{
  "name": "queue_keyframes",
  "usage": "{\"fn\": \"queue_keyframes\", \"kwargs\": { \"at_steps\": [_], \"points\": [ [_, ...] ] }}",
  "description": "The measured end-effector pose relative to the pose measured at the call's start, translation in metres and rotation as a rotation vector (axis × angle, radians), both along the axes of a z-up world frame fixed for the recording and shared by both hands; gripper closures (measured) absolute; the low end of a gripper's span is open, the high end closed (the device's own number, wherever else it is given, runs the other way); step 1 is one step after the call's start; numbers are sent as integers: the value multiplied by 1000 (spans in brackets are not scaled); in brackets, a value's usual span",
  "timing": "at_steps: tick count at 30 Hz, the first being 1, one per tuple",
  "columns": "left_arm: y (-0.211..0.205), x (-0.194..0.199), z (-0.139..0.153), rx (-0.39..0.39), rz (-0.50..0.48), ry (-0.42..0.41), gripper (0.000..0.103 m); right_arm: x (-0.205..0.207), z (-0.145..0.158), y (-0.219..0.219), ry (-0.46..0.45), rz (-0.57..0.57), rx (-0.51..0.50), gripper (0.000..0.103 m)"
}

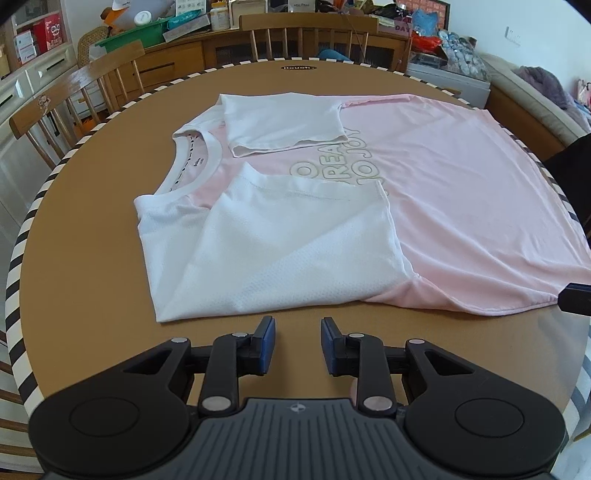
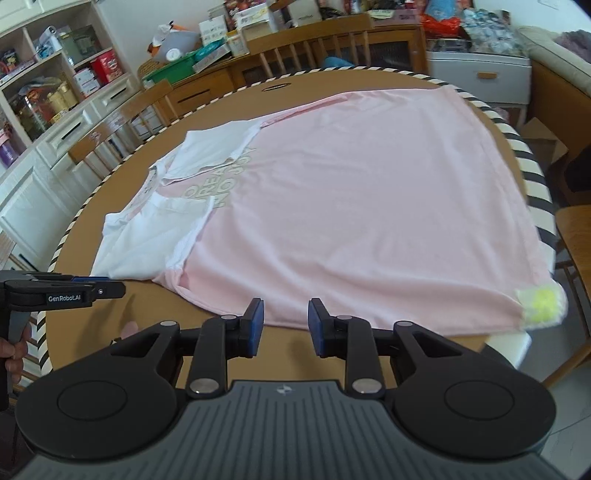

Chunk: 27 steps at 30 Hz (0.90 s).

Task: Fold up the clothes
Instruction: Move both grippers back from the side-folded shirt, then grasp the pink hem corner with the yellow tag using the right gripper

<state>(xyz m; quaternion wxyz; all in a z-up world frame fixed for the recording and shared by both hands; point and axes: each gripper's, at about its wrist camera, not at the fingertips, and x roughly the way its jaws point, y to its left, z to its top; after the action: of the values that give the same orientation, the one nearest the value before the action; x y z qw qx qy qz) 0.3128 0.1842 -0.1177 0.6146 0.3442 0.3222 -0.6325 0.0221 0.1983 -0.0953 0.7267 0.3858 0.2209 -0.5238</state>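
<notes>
A pink T-shirt (image 1: 450,192) with white sleeves lies flat on the round table, collar (image 1: 195,162) to the left. Both sleeves are folded inward over the chest print; the near sleeve (image 1: 273,243) is the larger white patch. My left gripper (image 1: 297,334) stands open just short of the near sleeve's edge, holding nothing. In the right wrist view the same shirt (image 2: 369,206) fills the table, and my right gripper (image 2: 286,314) is open at the shirt's near side edge with cloth showing between its fingers. The left gripper (image 2: 66,286) shows at the left there, held by a hand.
The round brown table (image 1: 88,229) has a black-and-white striped rim. Wooden chairs (image 1: 110,74) stand along the far and left sides. A cluttered sideboard (image 1: 192,33) and white shelves (image 2: 55,103) lie behind. The shirt's hem hangs over the right rim (image 2: 539,199).
</notes>
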Motion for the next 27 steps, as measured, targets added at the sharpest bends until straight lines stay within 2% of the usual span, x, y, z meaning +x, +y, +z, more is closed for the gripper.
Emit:
{"fn": "queue_keyframes", "kwargs": {
  "at_steps": [8, 14, 17, 18, 20, 23, 27],
  "points": [
    [13, 10, -3, 4, 86, 52, 68, -29, -10, 22, -43, -116, -25, 74],
    [15, 17, -6, 7, 137, 83, 63, -59, -22, 38, -100, -267, -55, 74],
    [13, 18, -6, 13, 145, 81, 62, -89, -25, 44, -178, -415, -62, 74],
    [12, 18, -6, 14, 147, 80, 62, -101, -27, 46, -213, -476, -59, 71],
    [11, 18, -5, 18, 152, 79, 61, -126, -33, 48, -290, -602, -27, 63],
    [9, 18, -5, 23, 158, 76, 59, -155, -48, 52, -402, -738, 24, 63],
    [5, 16, -6, 29, 157, 68, 56, -172, -63, 52, -474, -828, 48, 63]
  ]
}}
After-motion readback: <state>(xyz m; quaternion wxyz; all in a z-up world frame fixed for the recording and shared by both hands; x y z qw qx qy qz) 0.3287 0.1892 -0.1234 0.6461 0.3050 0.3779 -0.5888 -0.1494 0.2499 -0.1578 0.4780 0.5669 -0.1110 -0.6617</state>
